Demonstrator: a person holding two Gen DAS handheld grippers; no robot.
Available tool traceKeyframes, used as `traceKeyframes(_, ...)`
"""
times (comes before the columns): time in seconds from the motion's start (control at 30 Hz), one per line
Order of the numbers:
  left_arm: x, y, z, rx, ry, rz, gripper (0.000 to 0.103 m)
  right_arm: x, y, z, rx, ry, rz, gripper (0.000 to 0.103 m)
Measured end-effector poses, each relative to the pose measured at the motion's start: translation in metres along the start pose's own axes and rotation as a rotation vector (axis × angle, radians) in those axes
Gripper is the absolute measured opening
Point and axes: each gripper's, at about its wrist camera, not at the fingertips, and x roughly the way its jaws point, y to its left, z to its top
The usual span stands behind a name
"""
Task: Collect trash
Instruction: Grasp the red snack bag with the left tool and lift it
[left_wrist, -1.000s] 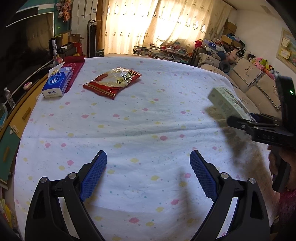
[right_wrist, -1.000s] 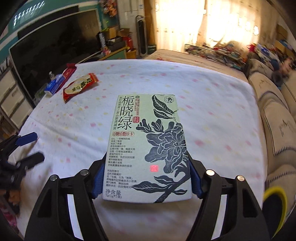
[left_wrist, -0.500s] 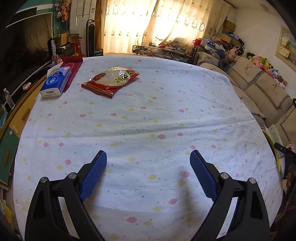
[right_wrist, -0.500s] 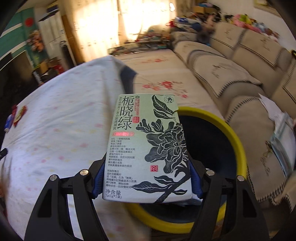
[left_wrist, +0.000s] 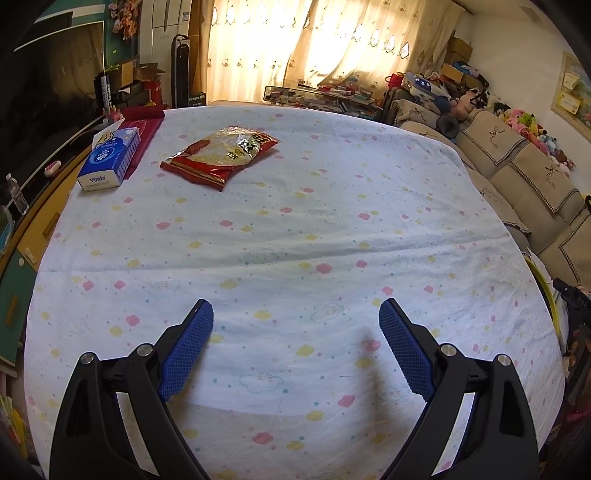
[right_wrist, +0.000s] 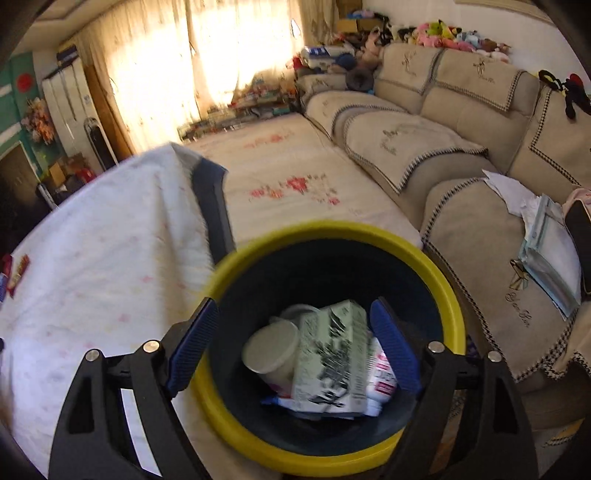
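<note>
A yellow-rimmed dark bin (right_wrist: 436, 266) stands on the floor beside the table. The green tea box (right_wrist: 332, 354) lies inside it on a white cup (right_wrist: 271, 350) and other wrappers. My right gripper (right_wrist: 291, 343) is open and empty right above the bin's mouth. My left gripper (left_wrist: 295, 343) is open and empty, low over the near part of the table. A red and yellow snack bag (left_wrist: 221, 153) lies at the table's far left, small in the right wrist view (right_wrist: 17, 275).
A blue Vinda tissue box (left_wrist: 109, 160) and a red cloth (left_wrist: 142, 127) sit at the table's far left edge. The table (left_wrist: 332, 221) has a white patterned cloth. A beige sofa (right_wrist: 461, 177) runs along the right. A floor mat (right_wrist: 288, 184) lies beyond the bin.
My right gripper swung from over the table to above the bin, opened, and the green tea box dropped into the bin. My left gripper stayed still and open.
</note>
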Motion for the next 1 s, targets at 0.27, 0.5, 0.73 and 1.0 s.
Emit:
traceKeyframes(0.27, -0.001, -0.006, 0.012, 0.023, 0.027, -0.001, 0.090, -0.039, 0.058, -0.001, -0.069, -0.150, 0.153, 0.084)
traceKeyframes(0.5, 0.000, -0.007, 0.079, 0.159, -0.009, 0.082, 0.090, -0.045, 0.089, -0.010, -0.135, -0.182, 0.192, 0.086)
traceKeyframes(0.73, 0.060, 0.024, 0.138, 0.215, 0.031, 0.184, 0.090, -0.046, 0.091, -0.012, -0.128, -0.186, 0.217, 0.086)
traceKeyframes(1.0, 0.108, 0.057, 0.161, 0.169, 0.111, 0.199, 0.090, -0.041, 0.090, -0.011, -0.118, -0.171, 0.214, 0.087)
